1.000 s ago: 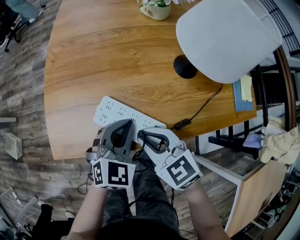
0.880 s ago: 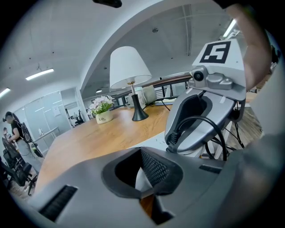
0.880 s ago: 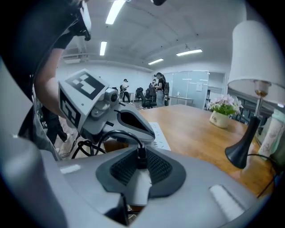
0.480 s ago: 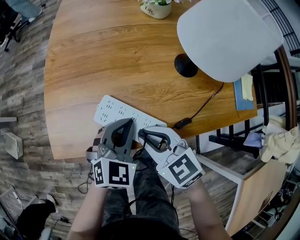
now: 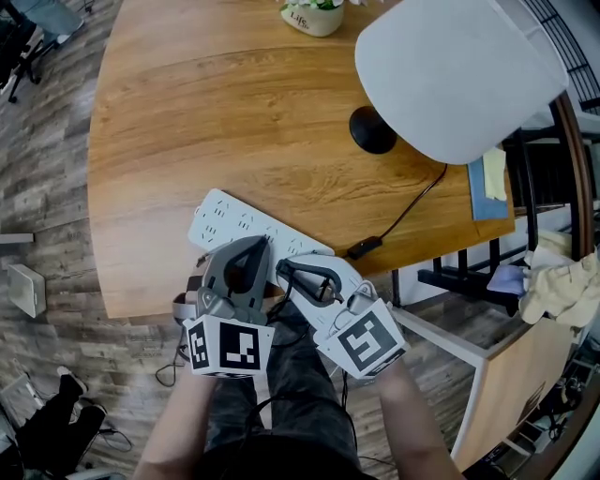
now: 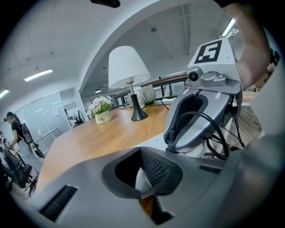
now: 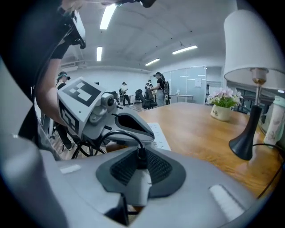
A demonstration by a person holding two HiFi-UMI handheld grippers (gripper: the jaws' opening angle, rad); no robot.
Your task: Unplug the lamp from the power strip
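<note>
A white power strip [image 5: 234,225] lies slantwise near the front edge of the wooden table [image 5: 187,112]. The lamp has a white shade [image 5: 455,75] and a black base [image 5: 372,129]; its black cord [image 5: 412,206] runs past an inline switch [image 5: 364,248] toward my grippers. Both grippers sit side by side at the strip's near end. My right gripper [image 5: 286,267] is shut on the lamp's white plug [image 7: 138,187], the black cord rising from between the pads. My left gripper [image 5: 253,246] is closed on the strip's end, where white shows between its pads [image 6: 153,171].
A small flower pot [image 5: 311,19] stands at the table's far edge. A blue notebook [image 5: 486,183] lies at the right rim under the shade. Dark chair frames [image 5: 525,216] and a heap of cloth [image 5: 562,286] are to the right, and loose cables [image 5: 178,361] lie on the floor.
</note>
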